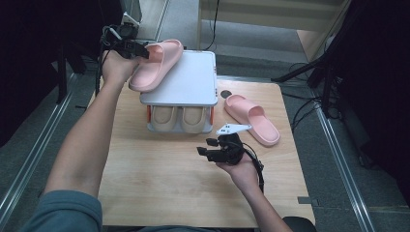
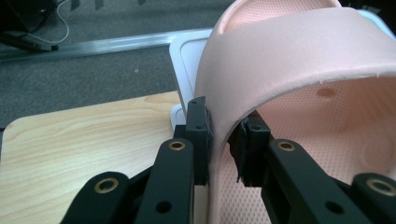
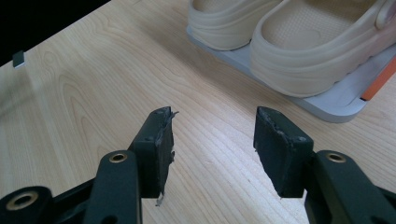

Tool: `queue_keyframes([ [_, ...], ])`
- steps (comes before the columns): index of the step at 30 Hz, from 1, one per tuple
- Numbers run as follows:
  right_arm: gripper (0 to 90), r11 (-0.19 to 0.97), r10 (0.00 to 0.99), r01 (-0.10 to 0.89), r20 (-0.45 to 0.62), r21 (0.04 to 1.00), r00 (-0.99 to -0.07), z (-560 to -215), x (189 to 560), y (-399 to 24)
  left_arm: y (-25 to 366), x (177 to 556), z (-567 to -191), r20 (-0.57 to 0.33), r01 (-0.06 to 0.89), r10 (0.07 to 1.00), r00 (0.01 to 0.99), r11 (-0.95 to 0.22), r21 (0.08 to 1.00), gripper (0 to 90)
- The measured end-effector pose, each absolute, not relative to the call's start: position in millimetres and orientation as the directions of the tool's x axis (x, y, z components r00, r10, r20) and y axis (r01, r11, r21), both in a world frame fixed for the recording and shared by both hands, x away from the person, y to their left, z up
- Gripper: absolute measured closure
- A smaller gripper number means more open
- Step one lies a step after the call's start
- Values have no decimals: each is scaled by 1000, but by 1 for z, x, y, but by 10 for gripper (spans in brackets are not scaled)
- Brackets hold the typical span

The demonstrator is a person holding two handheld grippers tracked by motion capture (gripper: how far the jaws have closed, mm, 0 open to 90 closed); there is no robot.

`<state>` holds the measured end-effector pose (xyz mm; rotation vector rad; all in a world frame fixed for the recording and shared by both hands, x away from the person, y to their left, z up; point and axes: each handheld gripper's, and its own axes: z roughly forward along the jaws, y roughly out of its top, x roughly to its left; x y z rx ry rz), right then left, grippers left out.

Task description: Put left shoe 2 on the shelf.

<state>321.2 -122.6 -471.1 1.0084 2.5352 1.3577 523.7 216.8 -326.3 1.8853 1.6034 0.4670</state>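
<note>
The pink slipper (image 1: 157, 65) lies tilted on the white top shelf (image 1: 193, 82) of the shoe rack, its strap wall between the left tool's (image 2: 223, 140) pads, which seem barely to press it. Before letting go, nudge it square and flat, leaving room for its mate (image 1: 251, 119) on the surface (image 1: 159, 183). The right tool (image 3: 212, 140) hovers wide and empty.

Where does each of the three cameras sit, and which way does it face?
High view: above the person's side, looking down on the table, rack, both forearms and grippers.
Left gripper view: on the left gripper, facing the held pink slipper; its fingers show.
Right gripper view: on the right gripper, facing the beige clogs; fingers apart.
Shared: the high and left gripper views both show that slipper.
</note>
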Motion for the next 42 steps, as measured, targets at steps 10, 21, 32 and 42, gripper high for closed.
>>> queue_keyframes([
  [10,478,388,590,508,216,769,-778,-471,322,-122,208,520,-329,-123,758,965,231,-99,645,685],
  [21,475,395,588,507,213,766,-780,-472,322,-121,201,512,-328,-130,762,956,262,-122,636,667],
  [32,475,398,587,504,210,766,-782,-473,322,-120,205,505,-333,-144,744,946,289,-128,656,614],
  [42,475,392,594,511,213,765,-775,-473,324,-122,218,489,-319,-173,710,917,359,-148,689,527],
])
